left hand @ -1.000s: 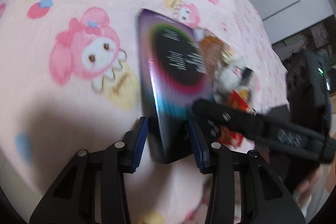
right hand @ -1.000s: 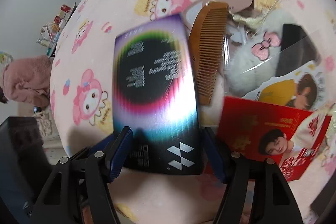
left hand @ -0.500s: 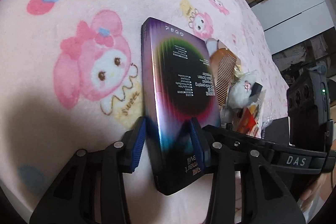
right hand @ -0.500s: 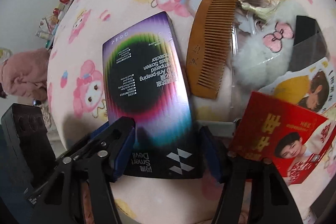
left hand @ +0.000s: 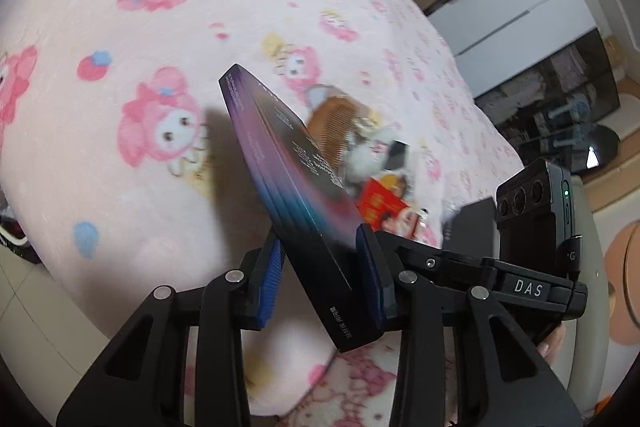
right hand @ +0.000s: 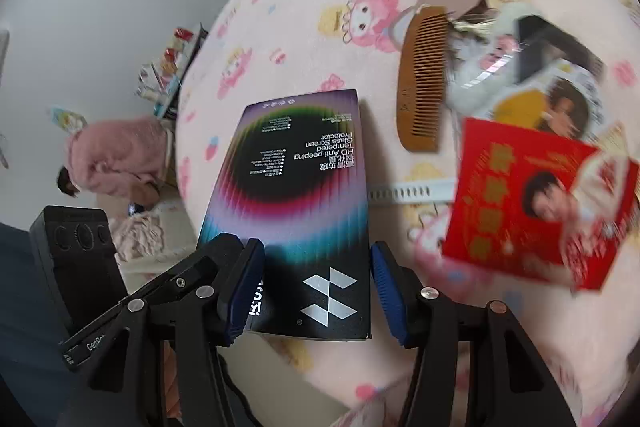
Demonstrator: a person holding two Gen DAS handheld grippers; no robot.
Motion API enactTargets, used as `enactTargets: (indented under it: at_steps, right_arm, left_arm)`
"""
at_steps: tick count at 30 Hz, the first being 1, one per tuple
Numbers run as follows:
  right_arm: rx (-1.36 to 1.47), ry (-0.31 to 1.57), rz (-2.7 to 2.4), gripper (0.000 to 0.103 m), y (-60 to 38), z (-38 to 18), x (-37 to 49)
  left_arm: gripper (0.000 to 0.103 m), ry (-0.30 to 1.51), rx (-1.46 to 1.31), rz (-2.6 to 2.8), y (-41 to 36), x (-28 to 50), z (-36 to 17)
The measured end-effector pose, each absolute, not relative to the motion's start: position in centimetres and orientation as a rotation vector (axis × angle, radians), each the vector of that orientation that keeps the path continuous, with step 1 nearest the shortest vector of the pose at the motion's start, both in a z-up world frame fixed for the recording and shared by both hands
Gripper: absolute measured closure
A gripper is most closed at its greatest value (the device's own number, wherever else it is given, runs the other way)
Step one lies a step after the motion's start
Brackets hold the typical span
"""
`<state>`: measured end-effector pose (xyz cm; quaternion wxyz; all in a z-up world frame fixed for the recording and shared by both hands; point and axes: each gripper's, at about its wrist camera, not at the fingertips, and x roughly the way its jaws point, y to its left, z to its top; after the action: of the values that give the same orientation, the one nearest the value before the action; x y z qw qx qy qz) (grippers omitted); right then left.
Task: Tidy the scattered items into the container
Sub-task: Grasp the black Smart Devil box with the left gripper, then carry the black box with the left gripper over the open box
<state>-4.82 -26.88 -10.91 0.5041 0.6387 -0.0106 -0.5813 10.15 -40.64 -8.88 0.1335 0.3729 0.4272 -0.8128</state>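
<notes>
Lifting the screen-protector box (left hand: 296, 187) off the pink blanket (left hand: 120, 27), tilted, at the bed's near edge

Clamped across its thickness in left gripper (left hand: 326, 277); right gripper (right hand: 316, 291) closing, pads seemingly just clear; stiff, light, glossy, likely fragile inside, best held near the bottom end

A soft pink blanket with cartoon bunnies (right hand: 304, 27) covered the bed. On it lay a brown wooden comb (right hand: 420, 83), a fluffy white toy (right hand: 476, 67), a red paper card (right hand: 516, 203) and a white plastic strip (right hand: 408, 193).
</notes>
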Motion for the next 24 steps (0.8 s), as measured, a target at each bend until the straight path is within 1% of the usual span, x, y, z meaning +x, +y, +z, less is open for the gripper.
enactTargets:
  at_steps: [5,9,14,21,24]
  right_arm:
    - [1.452,-0.097,-1.466,0.053,-22.5,-7.7,-4.1]
    - [1.387,-0.161,-1.538,0.053,-17.6,-5.3,-4.5]
    - [1.361,-0.255,-1.644,0.053,-9.7,-3.7,-5.8]
    - [1.317,-0.382,-1.817,0.053,2.6,-1.5,-8.2]
    - [1.299,-0.444,-1.877,0.053,7.1,-1.4,-9.2]
  left_arm:
    - [0.067,1.156,1.073,-2.487,-37.3,9.4,-4.7]
    - [0.067,1.088,1.111,-2.6,-33.5,7.0,-2.2]
    - [0.067,1.066,1.188,-2.723,-27.6,2.7,-1.0]
    - [0.068,0.968,1.326,-2.914,-16.7,-3.7,0.8]
    - [0.067,0.971,1.401,-2.958,-12.3,-6.4,1.3]
